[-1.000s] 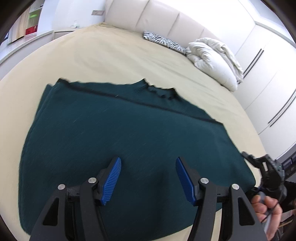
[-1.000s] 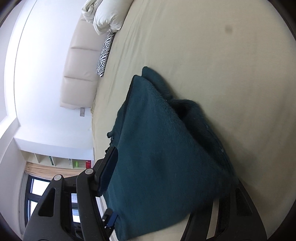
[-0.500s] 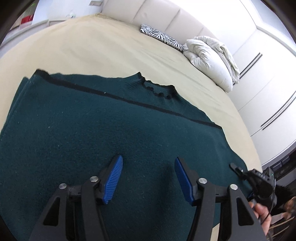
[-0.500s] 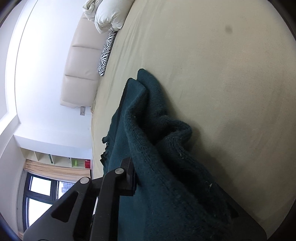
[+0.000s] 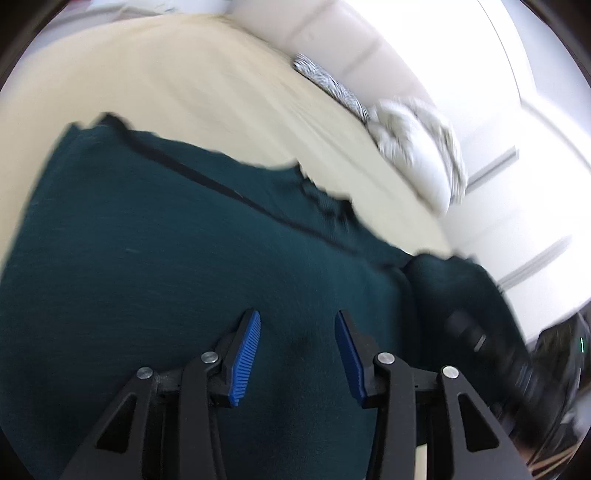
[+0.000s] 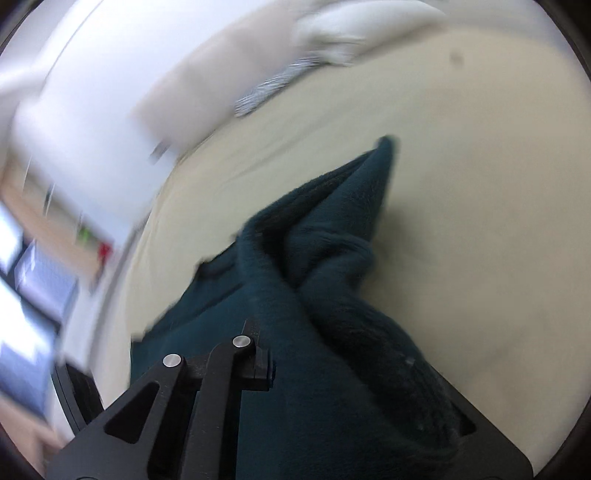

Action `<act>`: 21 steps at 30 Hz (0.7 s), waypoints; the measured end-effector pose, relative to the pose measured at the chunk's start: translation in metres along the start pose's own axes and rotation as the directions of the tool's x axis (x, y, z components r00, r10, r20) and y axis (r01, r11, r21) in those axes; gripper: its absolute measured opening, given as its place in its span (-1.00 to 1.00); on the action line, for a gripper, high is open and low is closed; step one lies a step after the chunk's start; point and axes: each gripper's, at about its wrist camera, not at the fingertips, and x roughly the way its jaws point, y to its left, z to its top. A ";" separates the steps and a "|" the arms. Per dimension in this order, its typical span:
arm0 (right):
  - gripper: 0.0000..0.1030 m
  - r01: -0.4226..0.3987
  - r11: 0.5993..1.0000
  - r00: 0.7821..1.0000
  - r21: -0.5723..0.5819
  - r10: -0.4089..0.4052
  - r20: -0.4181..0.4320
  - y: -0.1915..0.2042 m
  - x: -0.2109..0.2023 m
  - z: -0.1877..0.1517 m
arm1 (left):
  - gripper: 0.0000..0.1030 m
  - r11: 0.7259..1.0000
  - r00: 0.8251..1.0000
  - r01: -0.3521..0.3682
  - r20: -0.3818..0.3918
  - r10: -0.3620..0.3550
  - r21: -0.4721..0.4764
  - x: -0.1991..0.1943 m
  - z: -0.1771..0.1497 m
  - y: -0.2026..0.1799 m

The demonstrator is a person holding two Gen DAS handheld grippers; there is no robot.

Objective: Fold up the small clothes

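Observation:
A dark teal knit sweater (image 5: 155, 266) lies spread on the beige bed (image 5: 177, 92), neckline away from me. My left gripper (image 5: 297, 332) hovers just over its middle, jaws open, blue pads (image 5: 245, 350) apart and empty. My right gripper (image 6: 303, 369) is shut on the sweater's right edge (image 6: 332, 295); the cloth bunches over the jaws and hides the fingertips. In the left wrist view that lifted edge (image 5: 454, 291) rises at the right.
A white duvet (image 5: 417, 147) and a zebra-print pillow (image 5: 332, 88) lie near the padded headboard (image 5: 354, 33). White wardrobe doors (image 5: 528, 206) stand to the right. Shelves and a window (image 6: 29, 266) show blurred in the right wrist view.
My right gripper has lifted and swung with the sweater's edge, which now stands up folded at the right. My left gripper has narrowed slightly and shifted over the sweater.

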 end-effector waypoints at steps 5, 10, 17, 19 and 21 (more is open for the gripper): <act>-0.80 0.018 0.850 0.993 -0.527 -0.075 -0.087 0.104 0.039 -0.060 | 0.38 0.978 0.993 0.113 0.044 -0.106 -0.176 -0.035 0.013 0.041; -0.80 0.047 0.836 0.992 -0.547 -0.101 -0.070 0.108 0.050 -0.079 | 0.54 0.970 0.990 0.134 -0.026 -0.142 -0.205 -0.027 0.017 0.042; -0.80 0.092 0.777 0.994 -0.622 -0.114 0.005 0.117 0.036 -0.088 | 0.48 0.983 0.988 0.065 -0.124 -0.087 -0.171 -0.002 0.032 0.019; -0.80 0.105 0.750 0.993 -0.653 -0.119 0.023 0.120 0.035 -0.097 | 0.16 0.987 0.984 0.037 -0.166 -0.064 -0.159 0.008 0.038 0.019; -0.79 0.115 0.719 0.992 -0.685 -0.123 0.038 0.124 0.034 -0.103 | -0.57 0.990 0.977 0.028 -0.207 -0.057 -0.141 0.015 0.044 0.020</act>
